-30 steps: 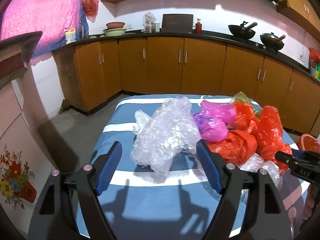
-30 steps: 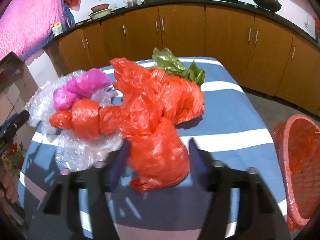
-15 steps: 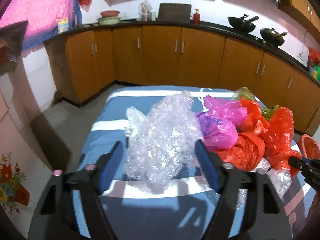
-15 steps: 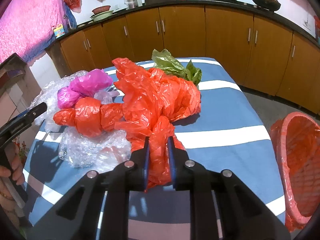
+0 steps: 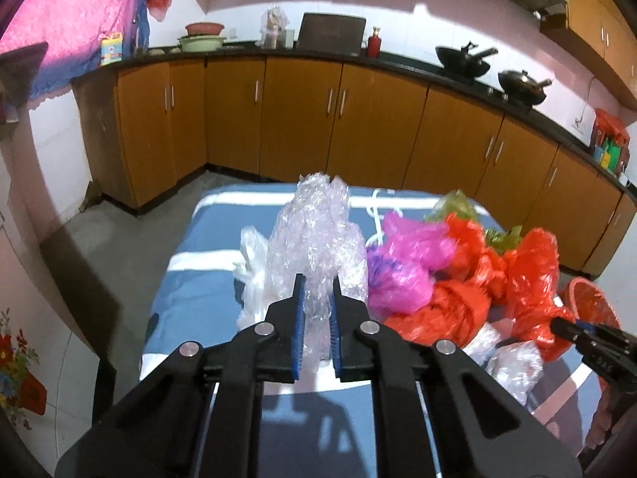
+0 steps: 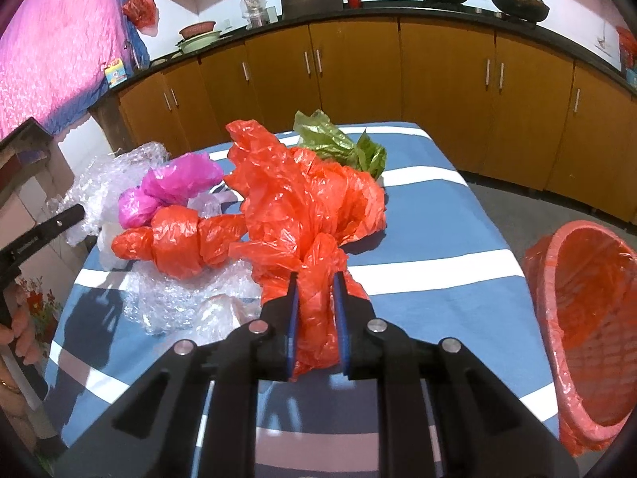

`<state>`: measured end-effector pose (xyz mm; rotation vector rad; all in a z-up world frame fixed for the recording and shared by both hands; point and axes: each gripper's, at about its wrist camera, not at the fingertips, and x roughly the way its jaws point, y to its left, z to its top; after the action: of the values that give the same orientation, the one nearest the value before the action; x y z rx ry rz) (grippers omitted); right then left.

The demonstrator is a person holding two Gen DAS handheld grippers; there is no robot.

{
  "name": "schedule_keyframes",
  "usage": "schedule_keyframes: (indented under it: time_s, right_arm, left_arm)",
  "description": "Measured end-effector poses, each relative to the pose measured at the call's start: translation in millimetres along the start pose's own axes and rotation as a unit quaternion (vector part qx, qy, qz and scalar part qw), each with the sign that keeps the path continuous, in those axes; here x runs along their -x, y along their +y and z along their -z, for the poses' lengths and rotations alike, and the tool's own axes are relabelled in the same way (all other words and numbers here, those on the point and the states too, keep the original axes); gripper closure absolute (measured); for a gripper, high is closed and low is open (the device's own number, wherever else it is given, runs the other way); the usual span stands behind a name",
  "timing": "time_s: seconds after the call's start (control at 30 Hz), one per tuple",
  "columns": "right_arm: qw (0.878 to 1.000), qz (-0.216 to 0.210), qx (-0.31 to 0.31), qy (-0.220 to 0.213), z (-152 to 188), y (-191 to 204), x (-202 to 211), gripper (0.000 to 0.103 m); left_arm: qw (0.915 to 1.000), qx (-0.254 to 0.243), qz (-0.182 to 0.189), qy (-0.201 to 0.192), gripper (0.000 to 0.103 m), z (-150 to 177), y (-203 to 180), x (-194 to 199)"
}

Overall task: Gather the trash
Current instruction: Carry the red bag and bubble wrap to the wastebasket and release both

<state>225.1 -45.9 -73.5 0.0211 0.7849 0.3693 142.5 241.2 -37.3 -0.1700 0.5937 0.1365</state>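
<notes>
A sheet of clear bubble wrap [image 5: 314, 231] stands bunched upright on the blue striped table [image 5: 199, 279], and my left gripper [image 5: 317, 279] is shut on its lower end. A big crumpled red plastic bag [image 6: 306, 199] lies mid-table; my right gripper [image 6: 315, 277] is shut on its near twisted end. Between them lie a pink bag [image 6: 175, 183], a rolled red bag [image 6: 179, 243], more clear wrap [image 6: 187, 298] and a green bag [image 6: 338, 143]. The left gripper's tip [image 6: 75, 213] shows at the left edge of the right wrist view.
A red basket [image 6: 589, 318] lined with a red bag stands tilted beside the table's right edge. Brown kitchen cabinets [image 6: 358, 79] run behind the table, with pans and bowls on the counter. A grey floor strip [image 5: 119, 259] separates table and cabinets.
My left jaws closed from wide open onto the bubble wrap, which now stands bunched upright. My right jaws closed onto the red bag's near end and stay there.
</notes>
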Motion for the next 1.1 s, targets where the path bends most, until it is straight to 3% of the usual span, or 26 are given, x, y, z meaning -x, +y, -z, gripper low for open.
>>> schedule_keyframes:
  time_s: [0.67, 0.93, 1.1]
  right_arm:
    - [0.998, 0.010, -0.032, -0.047, -4.1, -26.5, 46.8, 0.089]
    - [0.995, 0.047, -0.043, -0.073, -4.2, -49.3, 71.5, 0.089]
    - [0.990, 0.091, -0.054, -0.092, -1.3, -77.4, 92.1, 0.089]
  left_arm:
    - [0.9958, -0.019, 0.052, -0.073, 0.095, -30.6, -47.5, 51.7]
    - [0.9909, -0.050, 0.101, -0.074, 0.095, -26.7, -95.6, 48.1]
    - [0.9859, -0.068, 0.138, -0.067, 0.095, -19.3, -130.6, 42.6]
